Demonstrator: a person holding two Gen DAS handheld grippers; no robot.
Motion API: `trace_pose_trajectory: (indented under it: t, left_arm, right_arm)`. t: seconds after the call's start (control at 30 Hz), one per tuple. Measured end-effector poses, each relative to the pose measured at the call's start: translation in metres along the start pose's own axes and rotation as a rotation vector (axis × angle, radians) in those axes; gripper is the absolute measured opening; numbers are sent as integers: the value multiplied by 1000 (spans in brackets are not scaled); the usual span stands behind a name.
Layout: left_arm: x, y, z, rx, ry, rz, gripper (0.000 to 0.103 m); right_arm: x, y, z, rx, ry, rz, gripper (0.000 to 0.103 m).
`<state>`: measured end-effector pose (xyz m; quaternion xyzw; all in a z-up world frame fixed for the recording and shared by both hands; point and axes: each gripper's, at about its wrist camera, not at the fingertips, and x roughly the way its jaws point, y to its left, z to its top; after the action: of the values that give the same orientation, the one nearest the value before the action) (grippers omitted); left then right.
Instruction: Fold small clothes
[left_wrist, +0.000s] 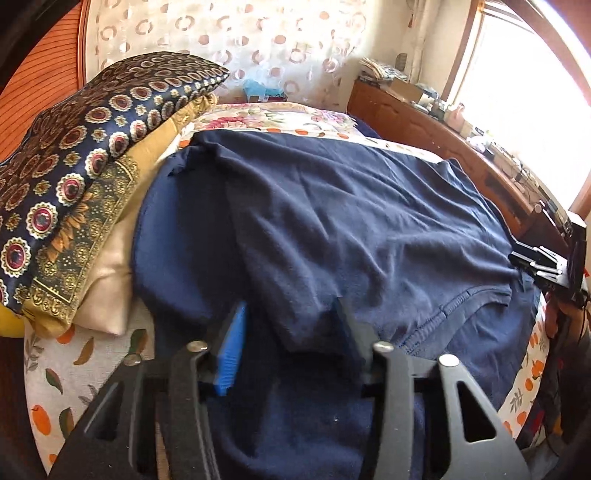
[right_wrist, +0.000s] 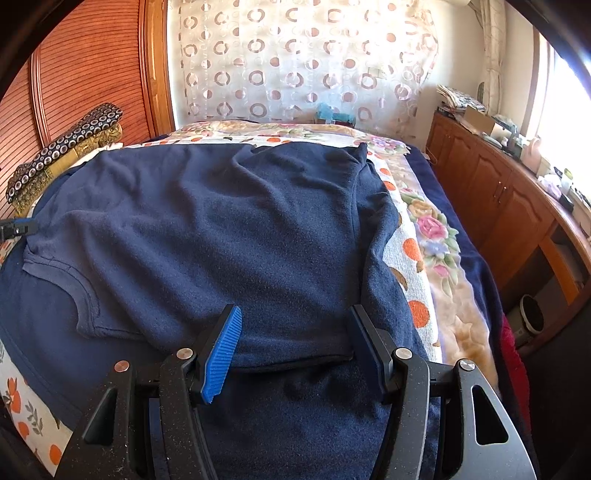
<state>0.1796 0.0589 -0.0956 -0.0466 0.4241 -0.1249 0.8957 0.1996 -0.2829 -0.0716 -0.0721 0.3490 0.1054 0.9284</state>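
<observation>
A dark navy T-shirt (left_wrist: 332, 206) lies spread on the bed, its neckline (left_wrist: 454, 306) toward me; it also shows in the right wrist view (right_wrist: 221, 221). My left gripper (left_wrist: 291, 332) is open, its fingers straddling a folded corner of the shirt near the shoulder. My right gripper (right_wrist: 295, 339) is open, its blue-padded fingers (right_wrist: 221, 350) either side of the shirt's near edge. The right gripper also shows at the right edge of the left wrist view (left_wrist: 543, 262). The left gripper's tip shows at the left edge of the right wrist view (right_wrist: 18, 227).
The bed (right_wrist: 424, 251) has a floral and orange-print cover. Patterned pillows (left_wrist: 74, 184) are stacked at the left by the wooden headboard (right_wrist: 92, 74). A wooden cabinet (right_wrist: 498, 199) with clutter runs along the right under a bright window. A curtain hangs behind.
</observation>
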Motion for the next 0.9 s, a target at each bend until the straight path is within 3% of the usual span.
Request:
trace_pose_trajectory:
  t: [0.2, 0.3, 0.53, 0.63, 0.7, 0.8, 0.9]
  left_arm:
    - [3, -4, -1, 16, -14, 20, 44]
    - [3, -4, -1, 16, -14, 19, 44]
    - [2, -3, -2, 11, -15, 14, 44]
    - [3, -5, -1, 30, -11, 33, 39]
    - [3, -6, 0, 36, -10, 56, 34]
    - [2, -1, -1, 10, -14, 32, 33]
    - [2, 0, -1, 3, -15, 25, 33]
  right_arm:
    - [-16, -23, -3, 102, -68, -10, 61]
    - [-15, -32, -4, 132, -47, 2, 61]
    - [-8, -20, -3, 100, 11, 68, 61]
    - [0, -22, -3, 106, 53, 34, 61]
    - [-1, -20, -2, 105, 46, 17, 61]
    - [-10, -8, 0, 78, 29, 1, 61]
    - [-18, 2, -1, 65, 14, 40, 61]
